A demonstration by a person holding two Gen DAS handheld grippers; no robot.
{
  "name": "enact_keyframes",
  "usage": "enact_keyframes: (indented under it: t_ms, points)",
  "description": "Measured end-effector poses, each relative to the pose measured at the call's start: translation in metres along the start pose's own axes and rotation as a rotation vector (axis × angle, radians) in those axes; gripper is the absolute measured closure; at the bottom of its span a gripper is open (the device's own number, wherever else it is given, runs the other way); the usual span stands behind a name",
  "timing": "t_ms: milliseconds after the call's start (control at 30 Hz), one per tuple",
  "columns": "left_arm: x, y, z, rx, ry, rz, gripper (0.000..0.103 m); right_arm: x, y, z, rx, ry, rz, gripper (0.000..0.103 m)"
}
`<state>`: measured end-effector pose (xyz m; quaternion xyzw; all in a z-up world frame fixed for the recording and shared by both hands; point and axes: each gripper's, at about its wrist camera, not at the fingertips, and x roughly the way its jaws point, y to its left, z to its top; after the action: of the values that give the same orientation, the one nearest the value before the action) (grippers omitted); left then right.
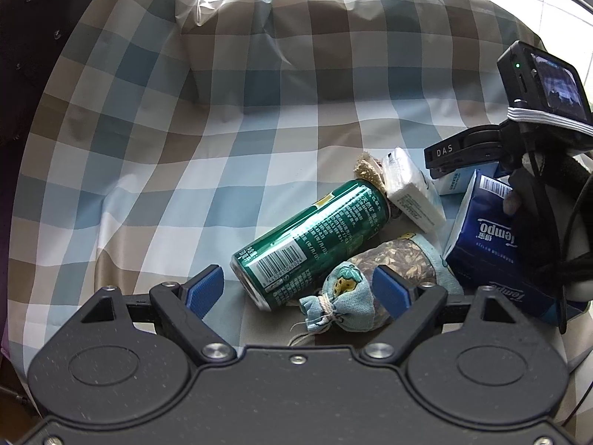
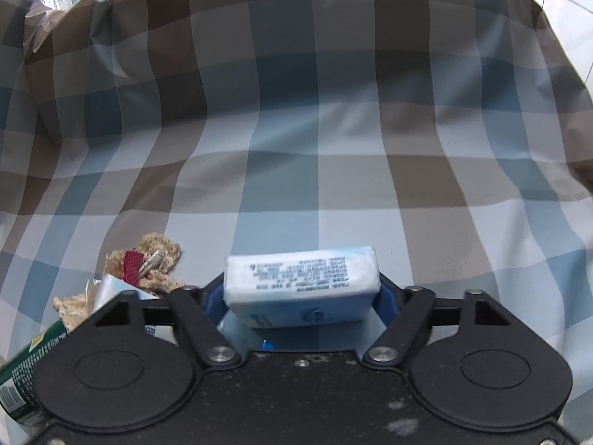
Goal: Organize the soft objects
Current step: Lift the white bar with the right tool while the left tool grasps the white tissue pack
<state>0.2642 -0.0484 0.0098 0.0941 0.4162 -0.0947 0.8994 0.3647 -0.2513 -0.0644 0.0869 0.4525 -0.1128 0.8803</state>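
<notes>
The tissue pack (image 2: 302, 285) sits between the right claw (image 2: 302, 306) pads (touching).

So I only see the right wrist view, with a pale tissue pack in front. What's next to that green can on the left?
Observer: A small blue cloth pouch, tied with string, lies against the green can.
Operator: Is anything holding it?
Observer: No; the left hand-held gripper is open, not gripping it.
Operator: More tissues besides my pale tissue pack?
Observer: A dark blue Tempo pack, right of the can.
</notes>
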Motion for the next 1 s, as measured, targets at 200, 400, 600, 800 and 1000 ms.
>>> enact_keyframes:
  t_ms: [200,400,600,800,1000]
  points:
    - [0.010,-0.013,0.010,0.028,-0.009,-0.004,0.018,-0.014,-0.023,-0.007,0.134,-0.124,0.019,0.030]
    - [0.028,-0.029,0.029,0.063,-0.003,0.013,0.018,-0.031,-0.040,-0.016,0.250,-0.268,0.023,0.029]
    - [0.056,-0.054,0.040,0.143,0.029,0.037,0.018,-0.042,-0.034,-0.022,0.213,-0.356,0.014,0.029]
    - [0.087,-0.077,0.048,0.224,0.054,0.100,0.018,-0.033,-0.065,-0.020,0.385,-0.300,0.120,0.029]
    - [0.109,-0.085,0.066,0.235,0.076,0.123,0.018,-0.031,-0.069,-0.023,0.417,-0.297,0.135,0.029]
